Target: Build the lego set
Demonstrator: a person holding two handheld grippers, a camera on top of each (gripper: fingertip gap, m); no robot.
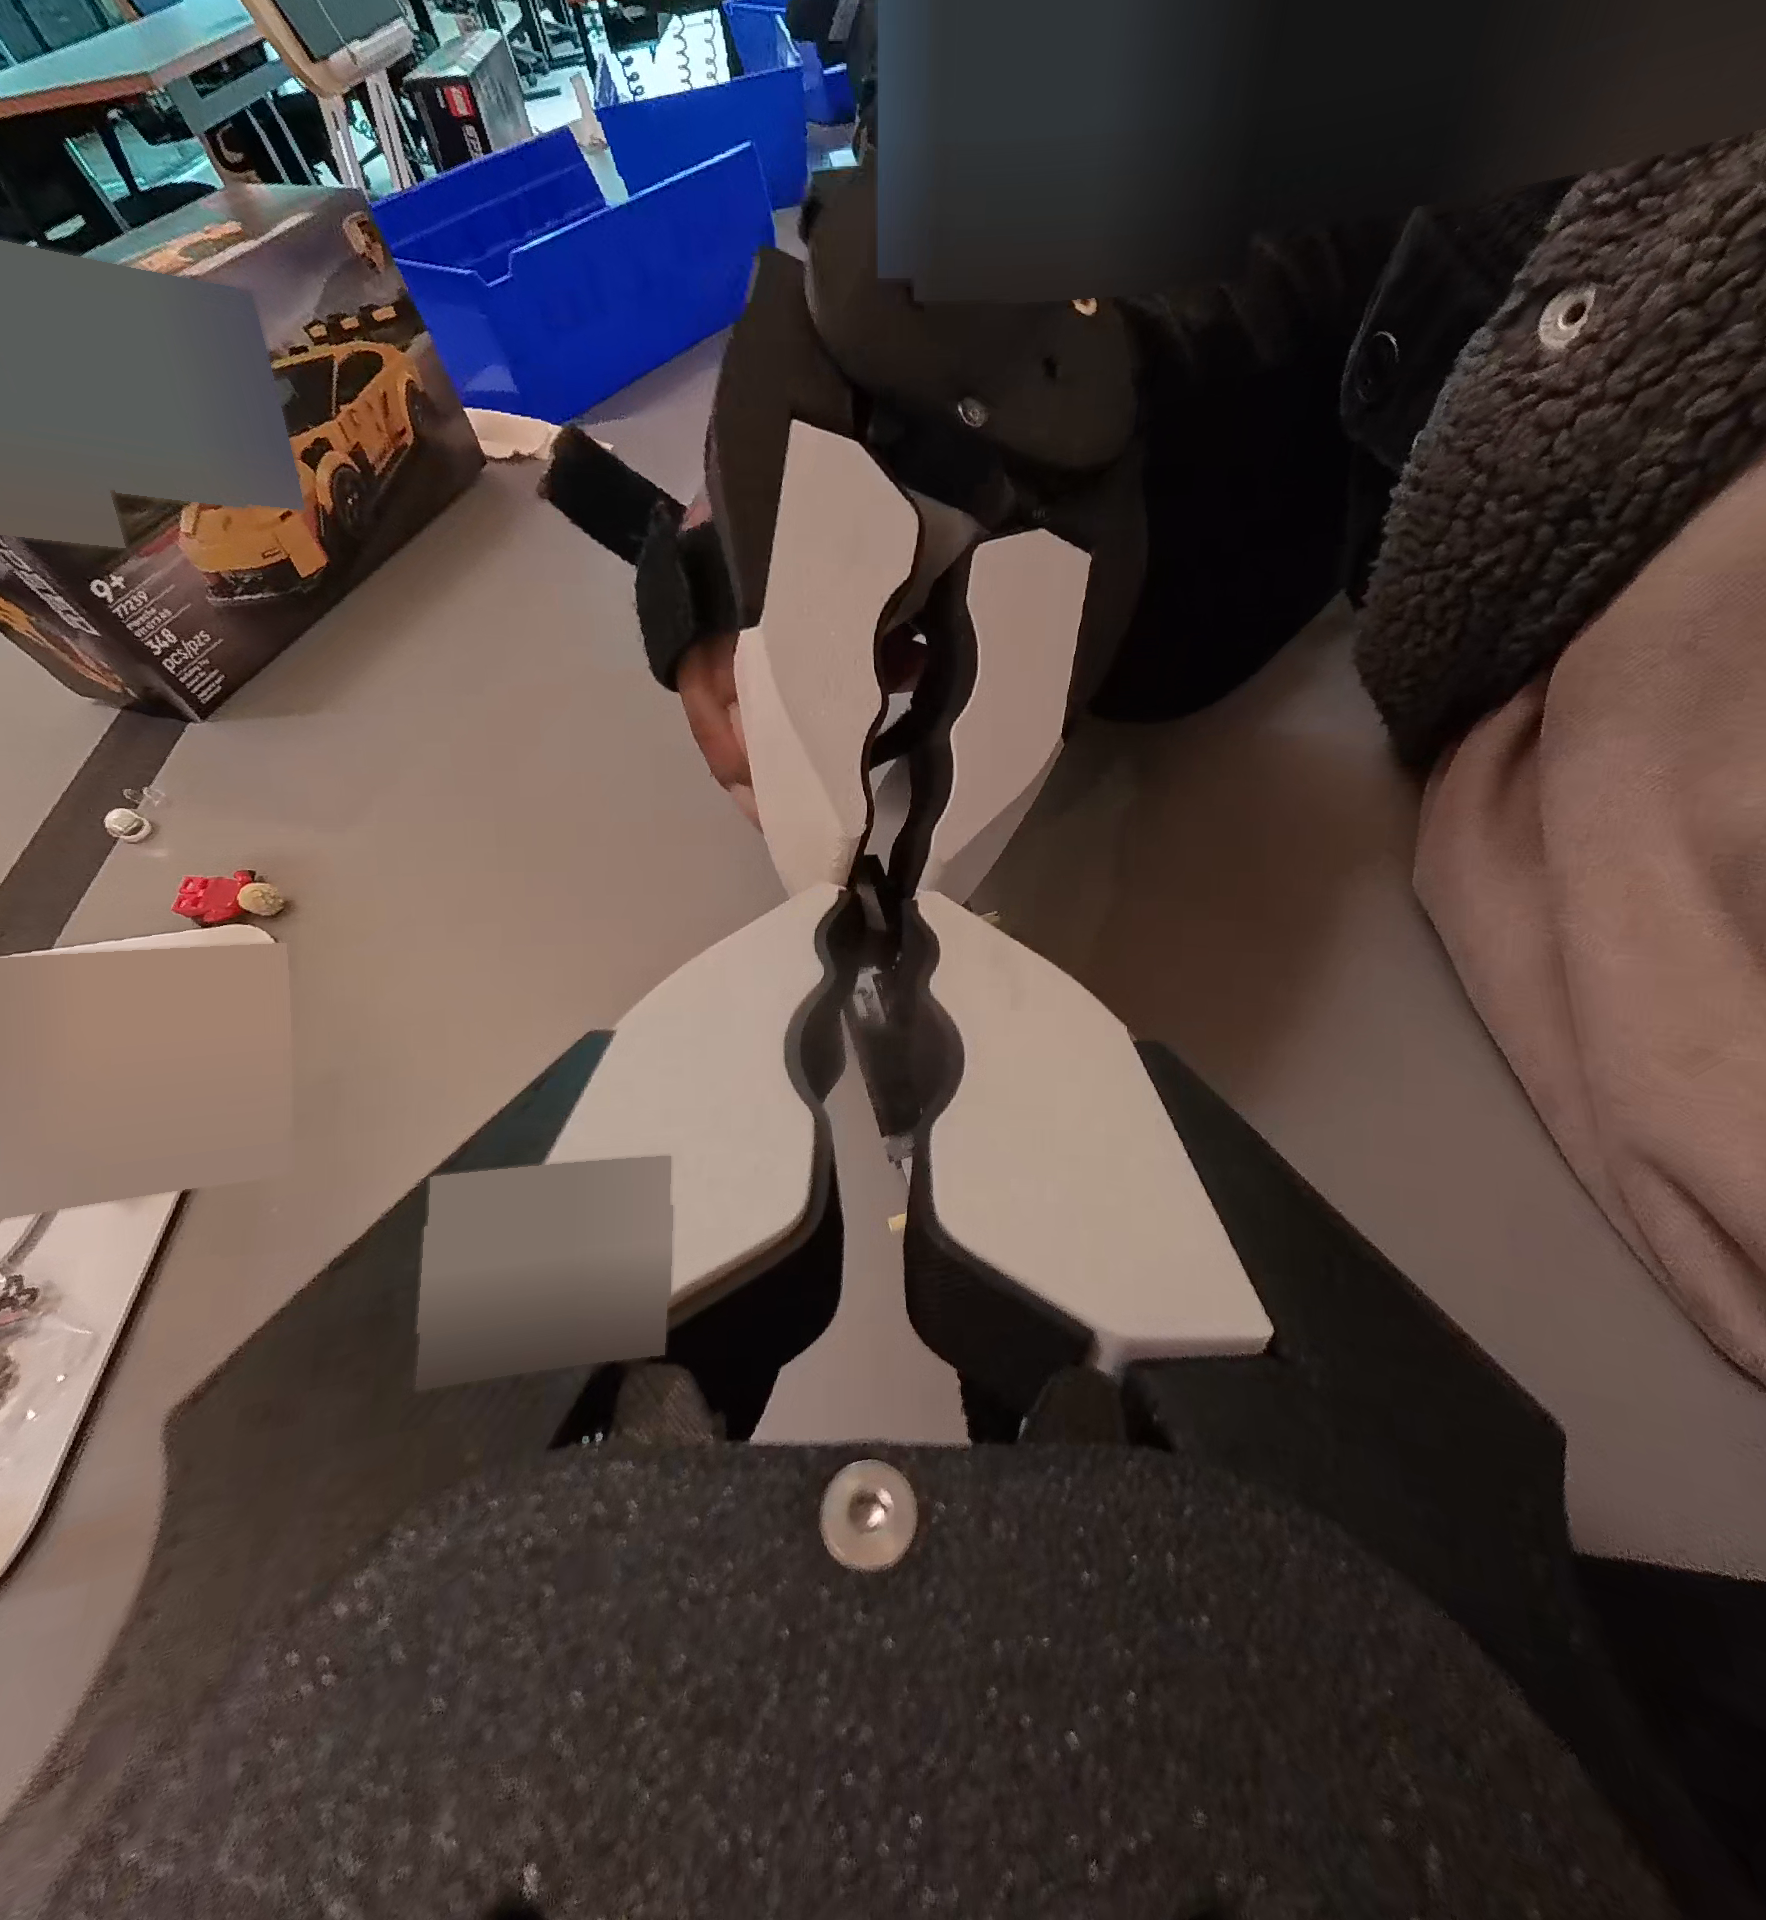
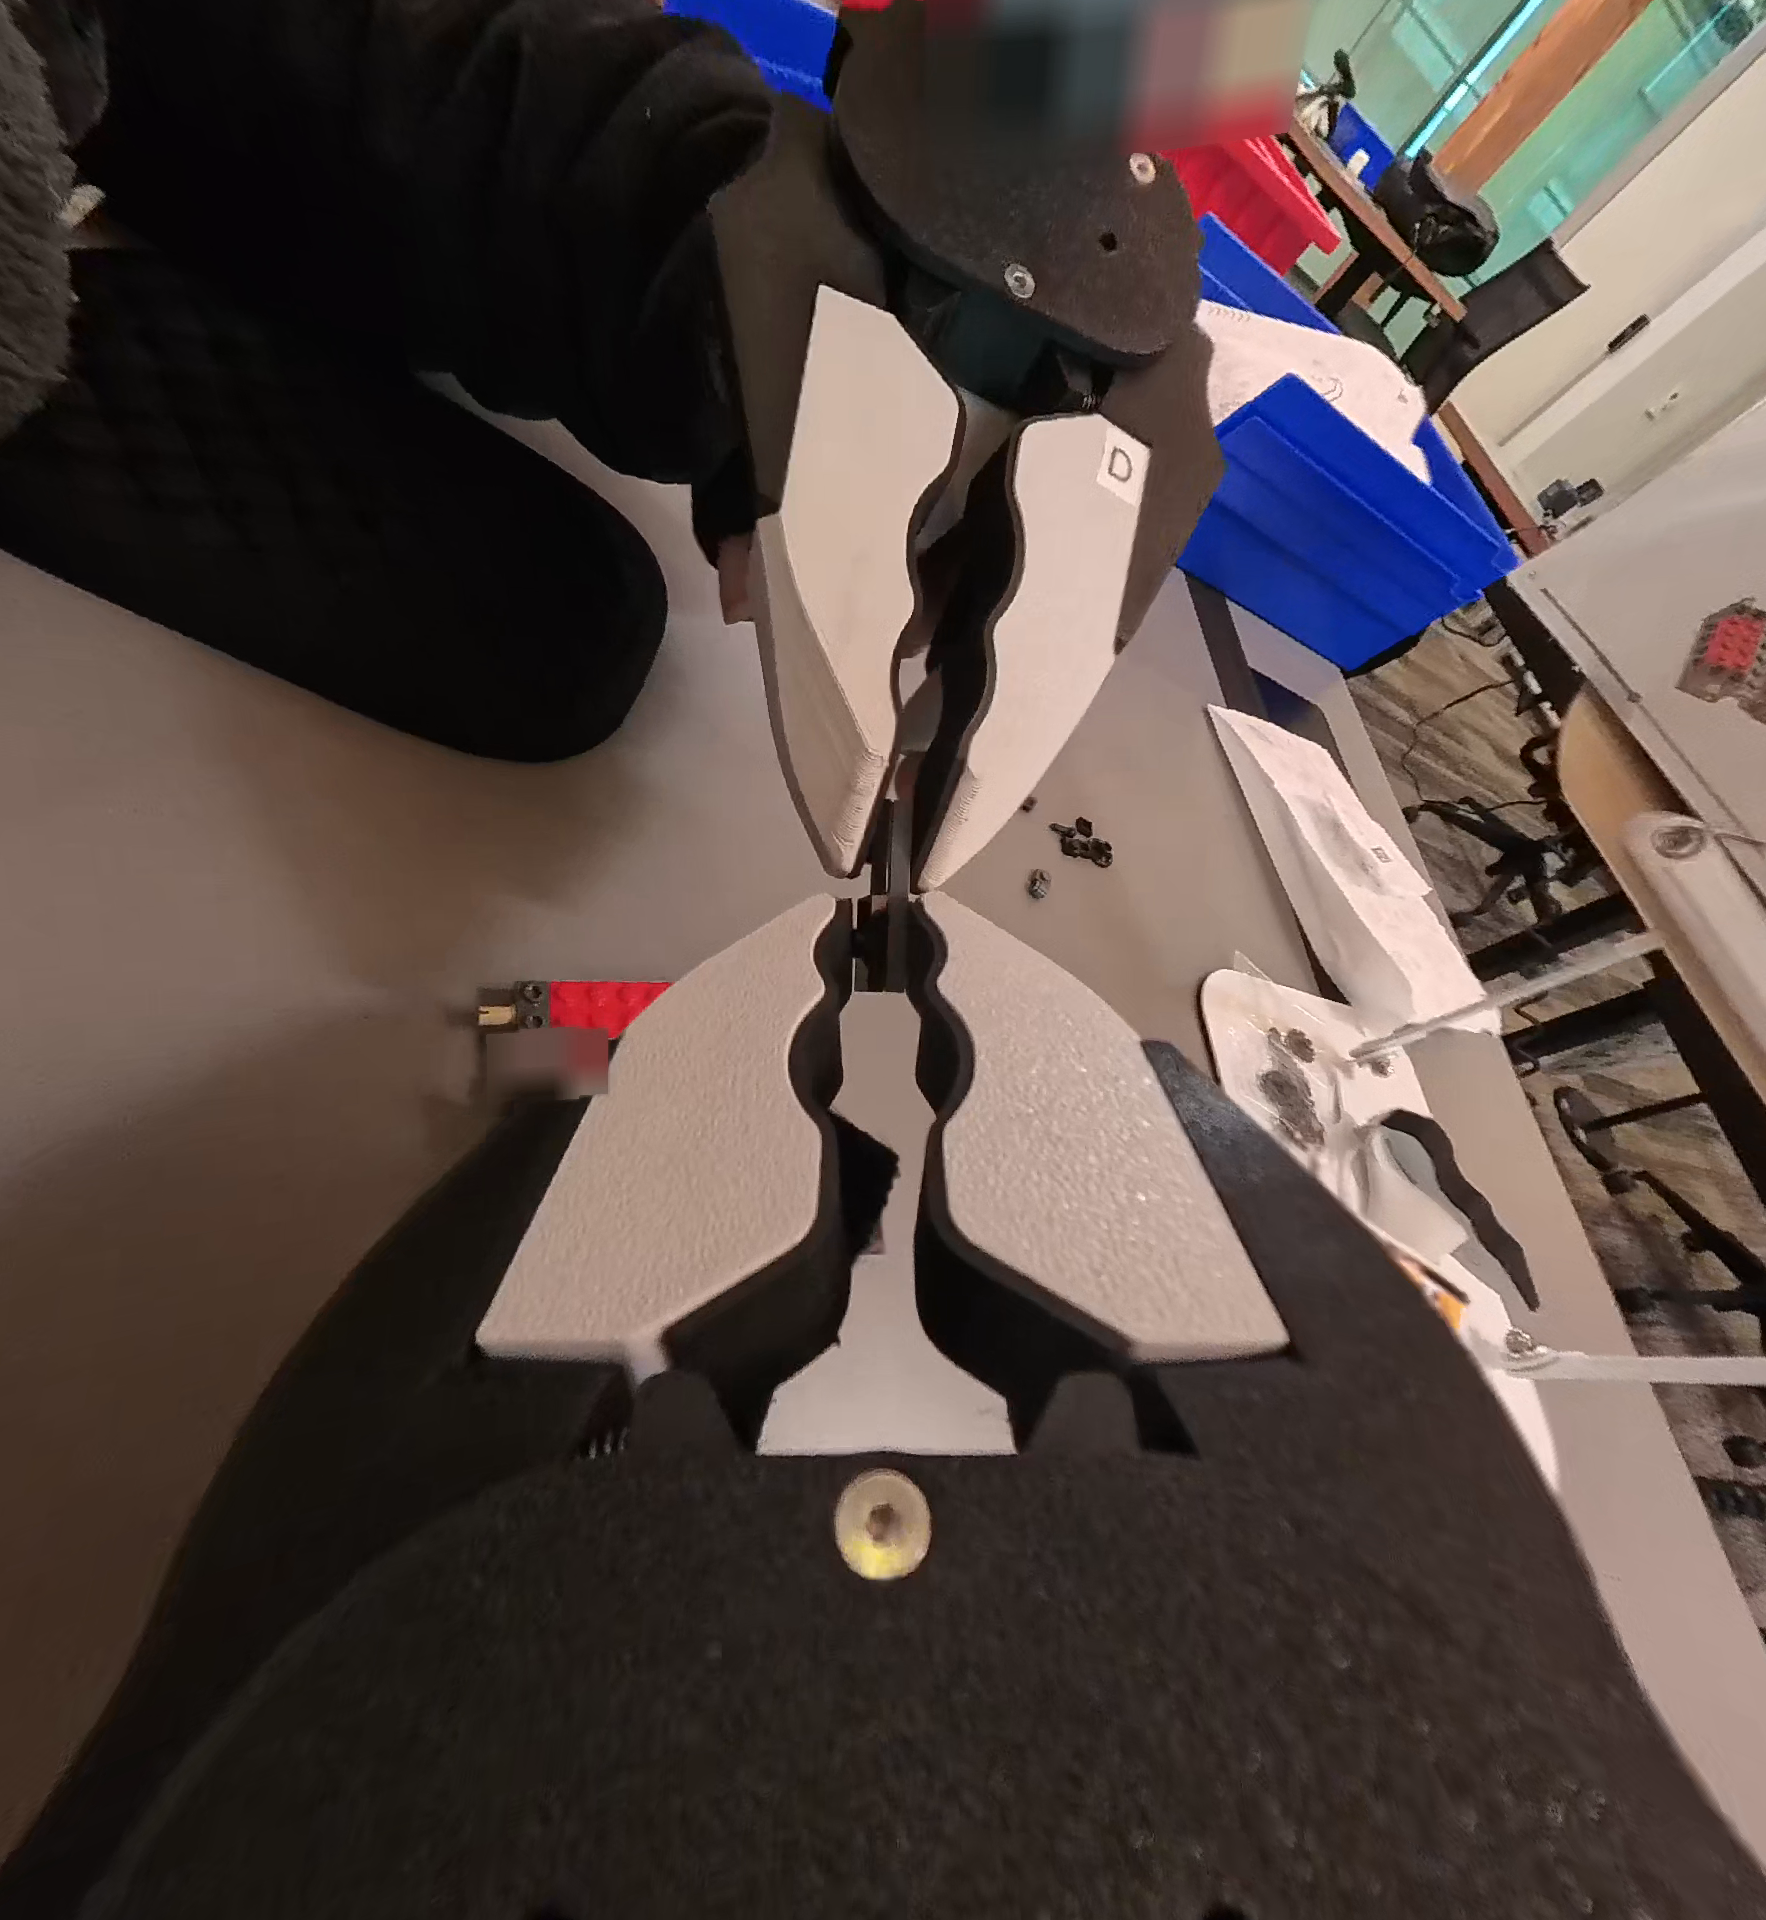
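My left gripper (image 1: 874,902) is shut on a slim black lego piece (image 1: 884,1029) that runs back between its white fingers. My right gripper (image 2: 879,920) is shut on a small black lego piece (image 2: 877,961) at its tips. The two grippers meet tip to tip above the grey table (image 1: 443,790), and the black pieces touch there. The right gripper (image 1: 877,857) comes down from above in the left wrist view. The left gripper (image 2: 889,836) does the same in the right wrist view. A small red lego assembly (image 1: 219,896) lies on the table and also shows in the right wrist view (image 2: 593,1006).
The lego box (image 1: 266,499) with a yellow car stands at the far left. Blue bins (image 1: 588,270) stand behind it. Bags of dark parts (image 2: 1294,1081), a booklet (image 2: 1326,831) and loose black pieces (image 2: 1081,836) lie near the table edge. A person's dark sleeves rest close by. Both grippers' tips are close together, under 4 cm apart. Both grippers' tips are roughly 30 centimetres from the small red lego assembly (image 1: 219,896).
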